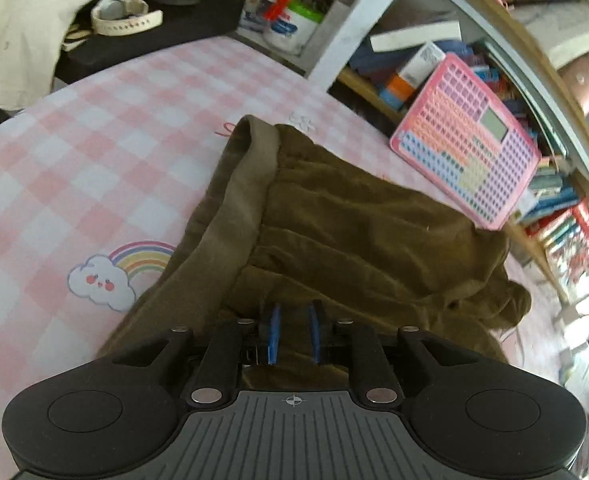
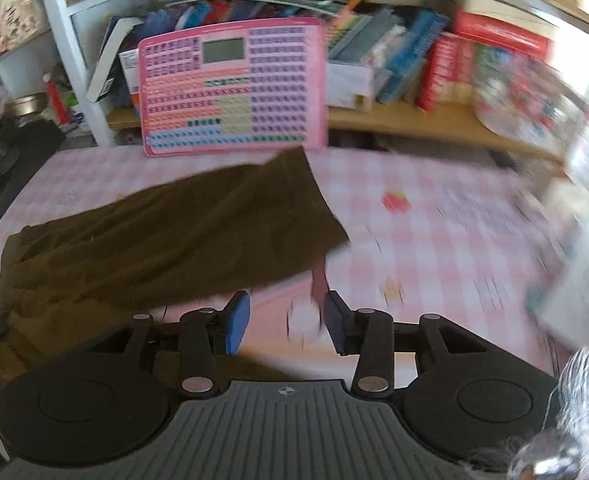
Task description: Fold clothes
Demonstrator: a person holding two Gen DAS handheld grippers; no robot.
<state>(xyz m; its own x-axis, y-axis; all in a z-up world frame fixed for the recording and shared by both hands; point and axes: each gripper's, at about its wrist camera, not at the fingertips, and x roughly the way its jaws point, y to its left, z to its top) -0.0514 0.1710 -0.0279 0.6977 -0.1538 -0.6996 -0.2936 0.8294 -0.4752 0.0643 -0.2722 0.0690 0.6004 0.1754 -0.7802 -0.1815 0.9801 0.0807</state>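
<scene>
Trousers (image 1: 354, 232), olive velvet: soft, limp, light. I'd pinch the waistband (image 1: 242, 200). Left gripper (image 1: 294, 332) fingers slightly parted over cloth; right gripper (image 2: 288, 316) released, empty.

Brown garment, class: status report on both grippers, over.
Left gripper over the brown garment, jaws slightly apart. Right gripper open, empty. Garment partly folded on the pink checked sheet. Pink keyboard toy at its far edge.

Leaning against the bookshelf (image 2: 394, 120): a pink keyboard toy (image 2: 234, 88) with a small screen. Crowding the shelves behind: books (image 2: 410, 60), stacked and upright. Lying at the far left on a black block (image 1: 154, 36): a white watch (image 1: 126, 16). Showing on the pink checked cover (image 1: 94, 152): a cloud-and-rainbow print (image 1: 114, 272).
</scene>
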